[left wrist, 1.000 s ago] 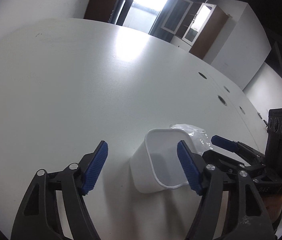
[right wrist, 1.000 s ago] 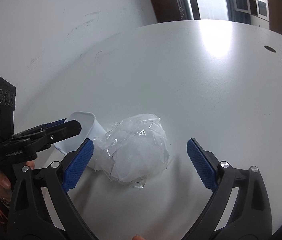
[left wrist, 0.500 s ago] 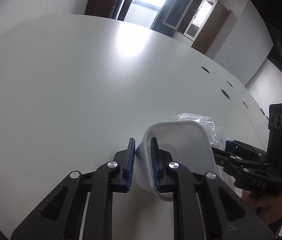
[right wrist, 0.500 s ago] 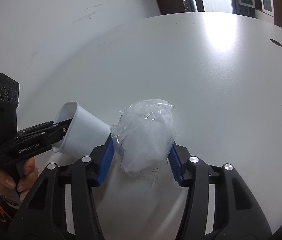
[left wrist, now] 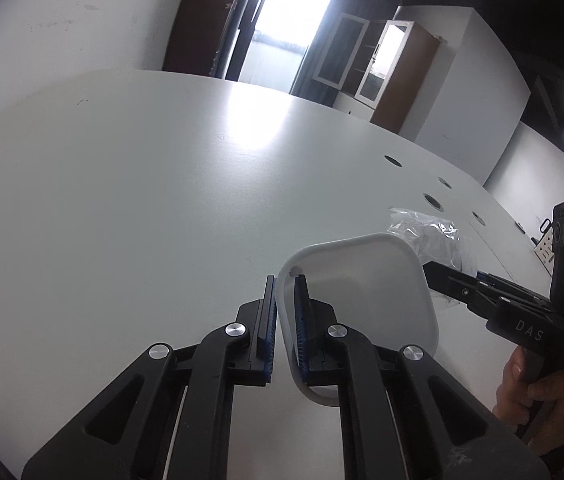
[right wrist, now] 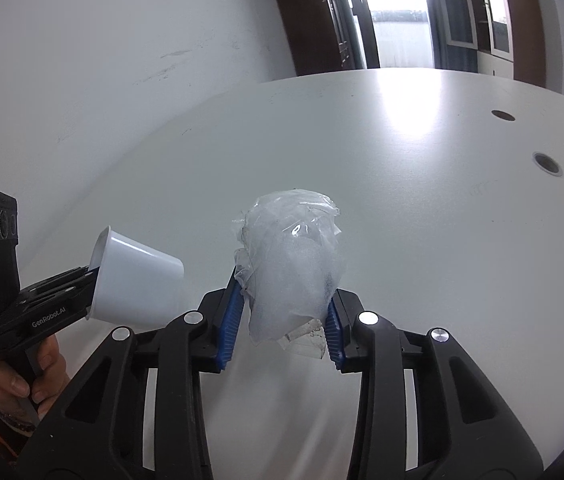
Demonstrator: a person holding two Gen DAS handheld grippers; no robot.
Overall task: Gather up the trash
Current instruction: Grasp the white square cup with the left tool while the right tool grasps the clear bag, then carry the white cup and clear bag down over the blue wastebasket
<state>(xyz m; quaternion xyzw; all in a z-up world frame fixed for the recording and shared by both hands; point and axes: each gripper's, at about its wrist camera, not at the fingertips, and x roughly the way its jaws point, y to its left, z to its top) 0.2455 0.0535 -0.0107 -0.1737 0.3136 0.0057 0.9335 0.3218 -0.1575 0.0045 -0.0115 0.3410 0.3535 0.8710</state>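
White plastic cup [left wrist: 357,312] sits at lower centre of the left wrist view, its wall pinched tight between the pads of the left claw [left wrist: 283,320]. At lower centre of the right wrist view, the right claw [right wrist: 282,326] is closing on a crumpled clear plastic wrapper [right wrist: 293,256], pads already pressing its sides. Both pieces of trash look picked up, clear of the pale desk [right wrist: 421,208]. No bin shows, so the next move calls for carrying them to one. Cable holes [right wrist: 547,163] dot the desk at the right; nothing blocks the way.
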